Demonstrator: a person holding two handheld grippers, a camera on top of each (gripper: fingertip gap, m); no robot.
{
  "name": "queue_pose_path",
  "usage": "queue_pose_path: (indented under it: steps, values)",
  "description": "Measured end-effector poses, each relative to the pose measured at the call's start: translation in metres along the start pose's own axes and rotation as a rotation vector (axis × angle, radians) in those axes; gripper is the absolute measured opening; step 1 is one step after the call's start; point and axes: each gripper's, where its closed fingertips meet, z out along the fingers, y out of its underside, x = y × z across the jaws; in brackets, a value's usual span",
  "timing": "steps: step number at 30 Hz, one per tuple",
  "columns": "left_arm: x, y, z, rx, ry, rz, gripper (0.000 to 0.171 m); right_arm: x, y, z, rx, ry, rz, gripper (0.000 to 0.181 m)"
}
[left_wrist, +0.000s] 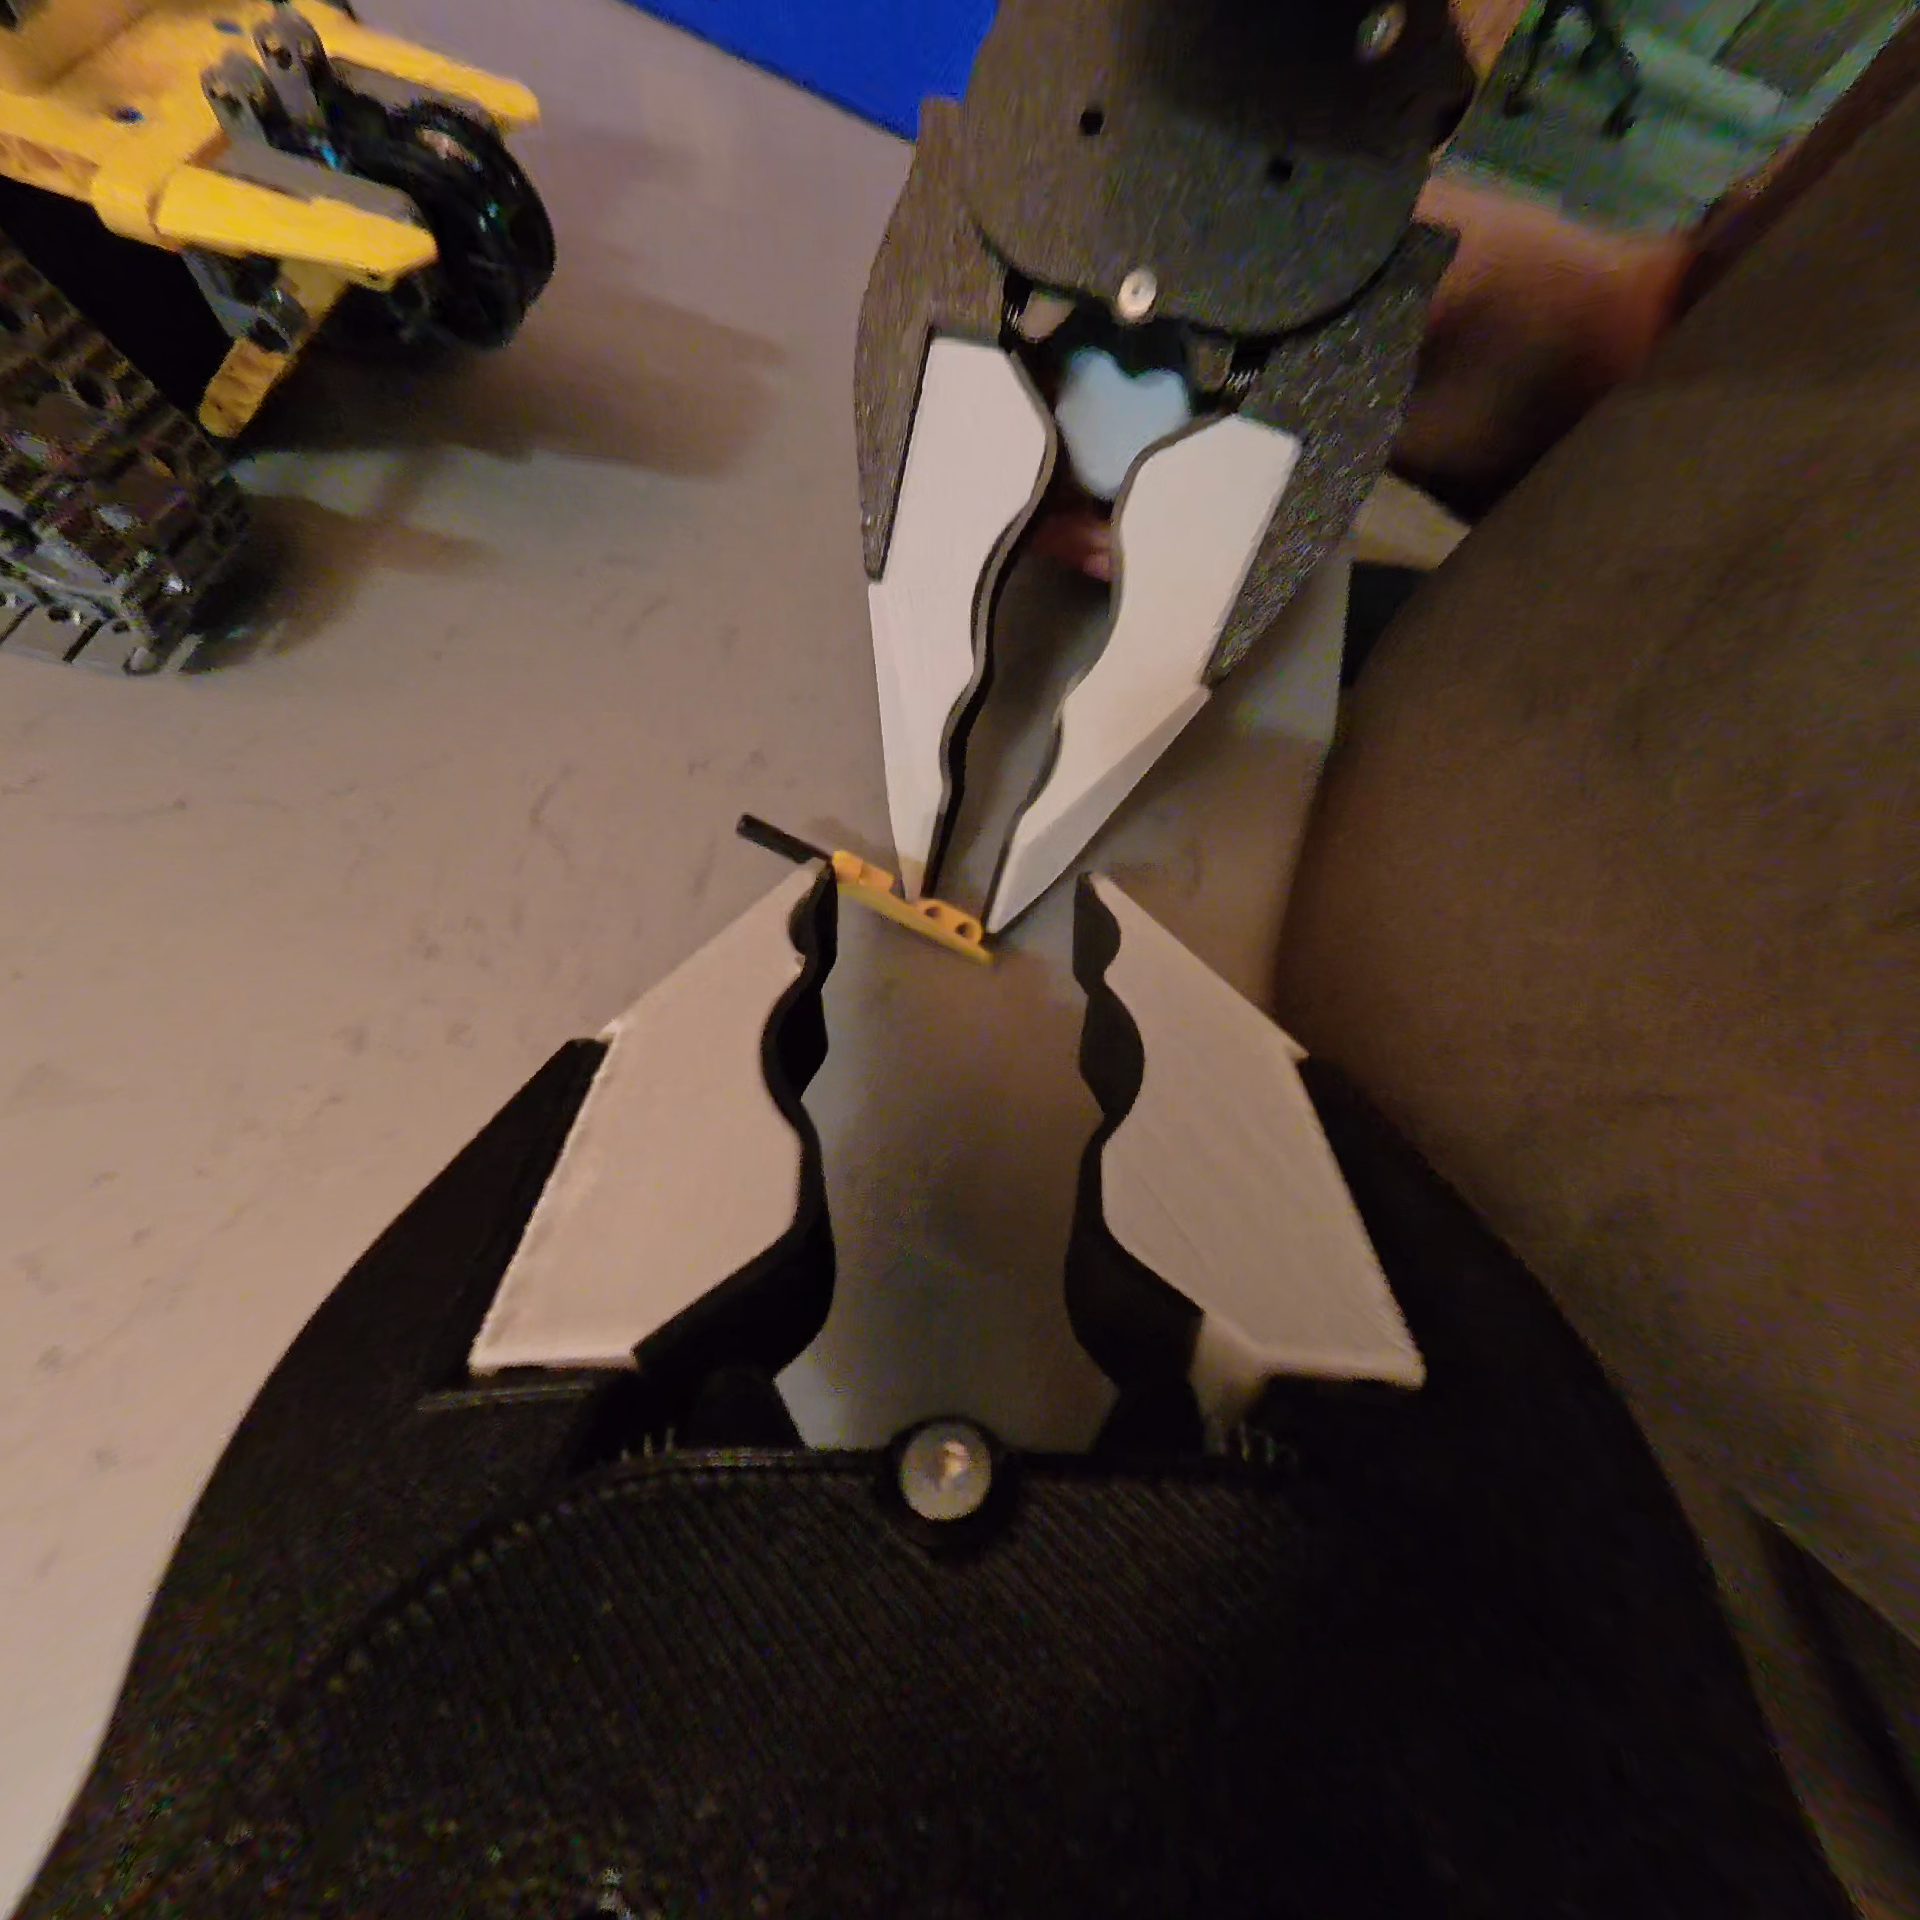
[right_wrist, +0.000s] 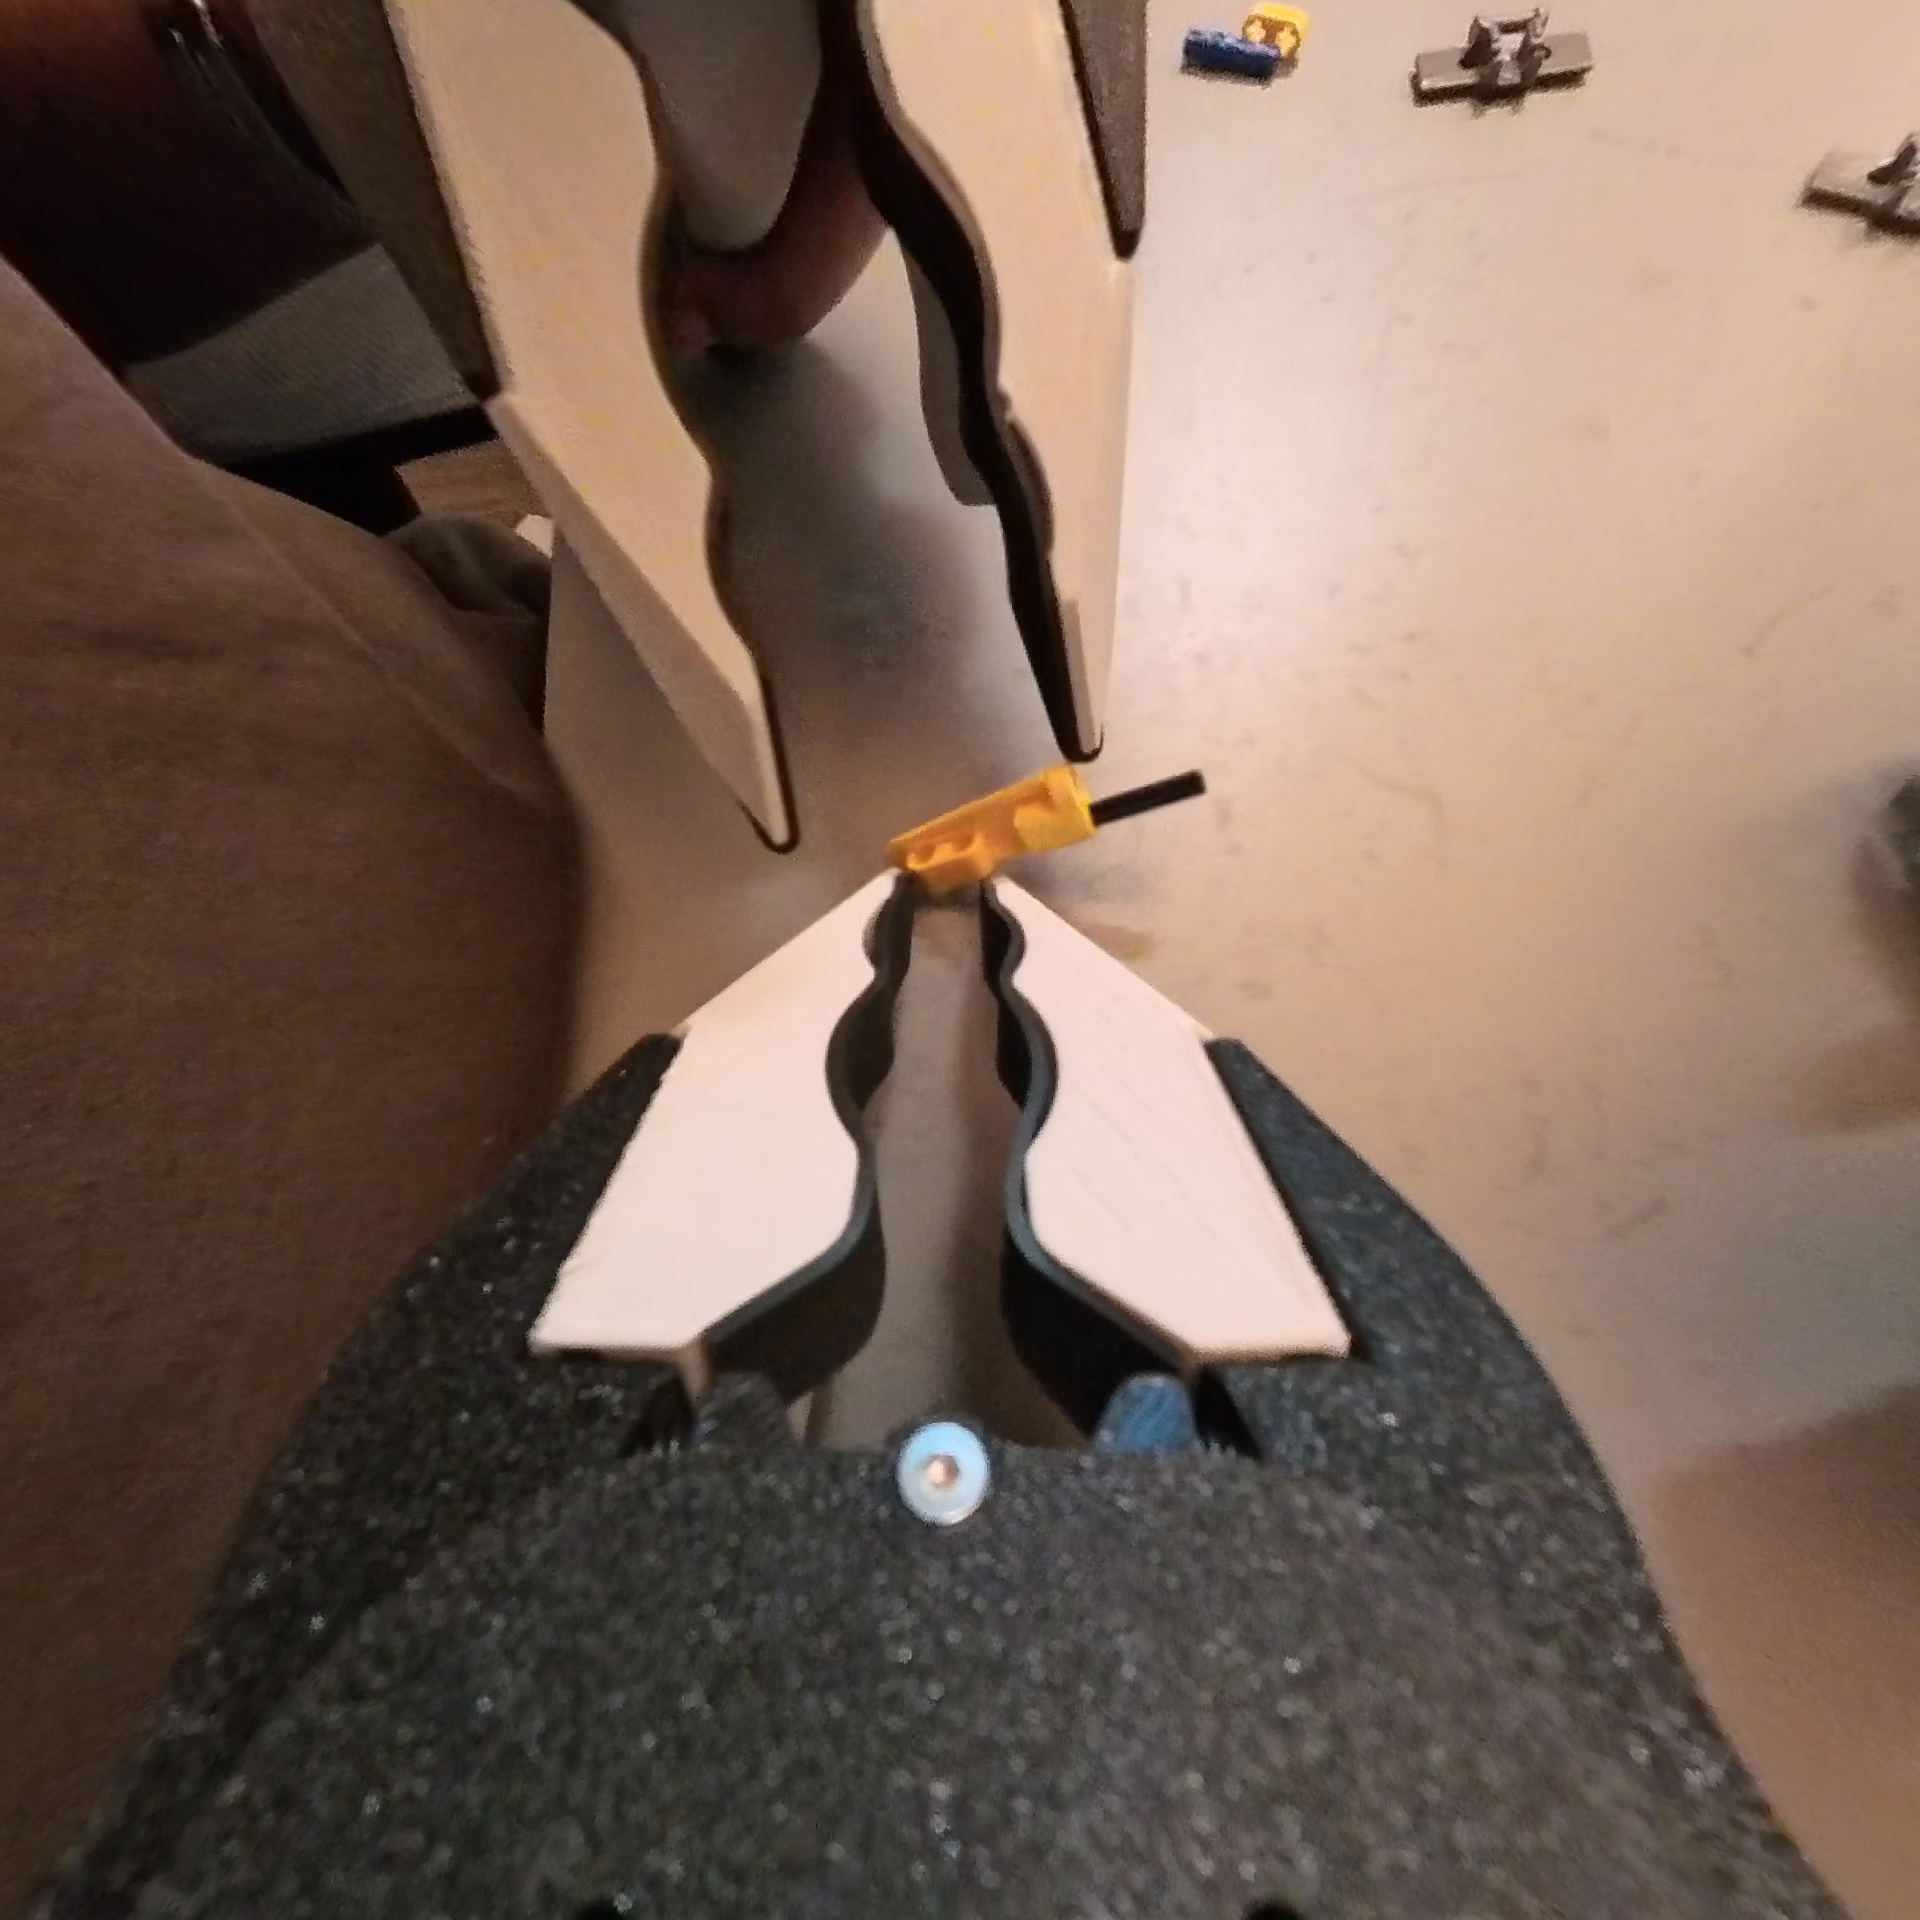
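Observation:
A small yellow toy-brick piece (right_wrist: 997, 826) with a thin black axle (right_wrist: 1148, 795) sticking out of one end is held a little above the pale table (right_wrist: 1455, 623). My right gripper (right_wrist: 942, 885) is shut on the piece's other end. My left gripper (right_wrist: 928, 790) faces it from the far side, open, with its fingertips on either side of the piece; one tip is close to the axle end. In the left wrist view my left gripper (left_wrist: 953, 881) stands wide open around the piece (left_wrist: 940, 916), the axle (left_wrist: 774, 840) and the right gripper's tips (left_wrist: 956, 909).
A yellow and black toy vehicle (left_wrist: 260, 208) with tracks and a black wheel (left_wrist: 468, 239) stands at the far left. Loose small pieces lie at the far right: a blue and yellow one (right_wrist: 1247, 36) and grey ones (right_wrist: 1501, 62). Brown cloth (left_wrist: 1610, 935) borders the table's edge. My two grippers' fingertips are within a few centimetres of each other.

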Motion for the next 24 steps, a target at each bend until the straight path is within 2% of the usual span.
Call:
queue_pose_path:
  steps: [5,12,18,22,24]
  values:
    - [0.004,-0.005,0.002,0.031,0.045,-0.03,0.045,0.003,0.002,0.001,-0.014,0.036,0.0,0.007]
    - [0.0,0.003,0.001,-0.006,0.001,-0.019,0.048,0.004,0.004,-0.003,-0.007,0.04,0.029,0.014]
    - [-0.021,0.024,-0.005,-0.106,-0.157,-0.053,0.039,0.017,0.004,-0.008,0.011,0.099,0.039,0.022]
    - [-0.018,0.024,0.003,-0.112,-0.162,-0.109,0.041,0.022,0.002,-0.005,0.002,0.128,0.017,0.028]
    - [-0.022,0.025,0.005,-0.132,-0.207,-0.089,0.028,0.024,0.0,-0.004,0.003,0.135,0.009,0.029]
